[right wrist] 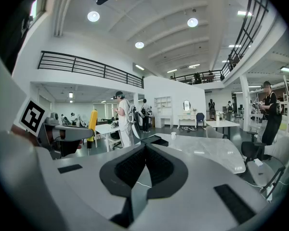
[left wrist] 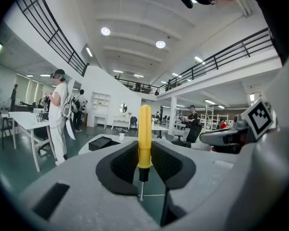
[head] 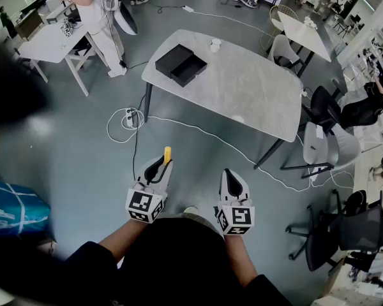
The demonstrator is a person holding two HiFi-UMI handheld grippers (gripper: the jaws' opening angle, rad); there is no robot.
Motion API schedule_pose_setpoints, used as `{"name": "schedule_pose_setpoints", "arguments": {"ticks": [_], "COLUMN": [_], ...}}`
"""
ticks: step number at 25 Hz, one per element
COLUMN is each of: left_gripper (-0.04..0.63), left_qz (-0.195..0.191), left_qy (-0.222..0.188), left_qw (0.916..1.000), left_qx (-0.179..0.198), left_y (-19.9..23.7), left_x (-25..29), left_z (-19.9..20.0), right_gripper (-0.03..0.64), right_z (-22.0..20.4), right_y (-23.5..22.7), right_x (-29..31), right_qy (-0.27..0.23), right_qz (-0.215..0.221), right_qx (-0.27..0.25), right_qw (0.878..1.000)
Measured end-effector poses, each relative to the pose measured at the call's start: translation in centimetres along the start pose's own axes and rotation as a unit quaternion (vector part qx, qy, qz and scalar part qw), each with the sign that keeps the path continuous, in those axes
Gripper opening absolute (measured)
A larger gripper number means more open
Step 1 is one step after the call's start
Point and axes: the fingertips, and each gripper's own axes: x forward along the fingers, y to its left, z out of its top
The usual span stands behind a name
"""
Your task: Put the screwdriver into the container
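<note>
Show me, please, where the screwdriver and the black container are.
screwdriver (left wrist: 144, 134): left gripper view, on the yellow handle.
black container (head: 172, 58): head view, on its left half.

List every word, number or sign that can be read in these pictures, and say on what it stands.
No text can be read in any view.
Left gripper and right gripper: only black-and-white square markers, no letters or numbers.
Screwdriver: plain yellow handle, no print.
Black box: no label shows.
Blue bag: pale stripes; any print is too blurred to read.
</note>
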Motion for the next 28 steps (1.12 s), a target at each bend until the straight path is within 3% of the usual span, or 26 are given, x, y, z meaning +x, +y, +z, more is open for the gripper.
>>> {"name": "schedule_pose_setpoints", "arguments": {"ticks": [8, 14, 21, 28], "left_gripper": [0.089, 0.089, 0.089, 0.089], "left_qz": [0.013, 0.023, 0.045, 0.038], "left_qy": [-0.004, 0.004, 0.012, 0.018], "left_qw": [0.9997, 0.9996, 0.9989, 0.9990], "left_qx": [0.018, 0.014, 0.005, -0.017], "left_y": [-1.6, -2.9, -0.2, 4.7], "left_x": [2.4, 2.8, 3.6, 7.1], "left_z": [0.5, -0.2, -0.6, 0.5], "right_gripper": [0.011, 0.011, 0.011, 0.011], "right_z": [-0.5, -2.2, -2.6, -1.8], "right_y": [-3.0, -2.4, -2.1, -1.6], "right_x": [0.0, 1.3, 3.3, 8.6], "right_qy": [0.005, 0.017, 0.023, 0.036], "right_qz": [0.009, 0.041, 0.054, 0.047], "right_qx": [0.020, 0.035, 0.043, 0.047], "right_qw": [1.000, 0.998, 0.997, 0.997]}}
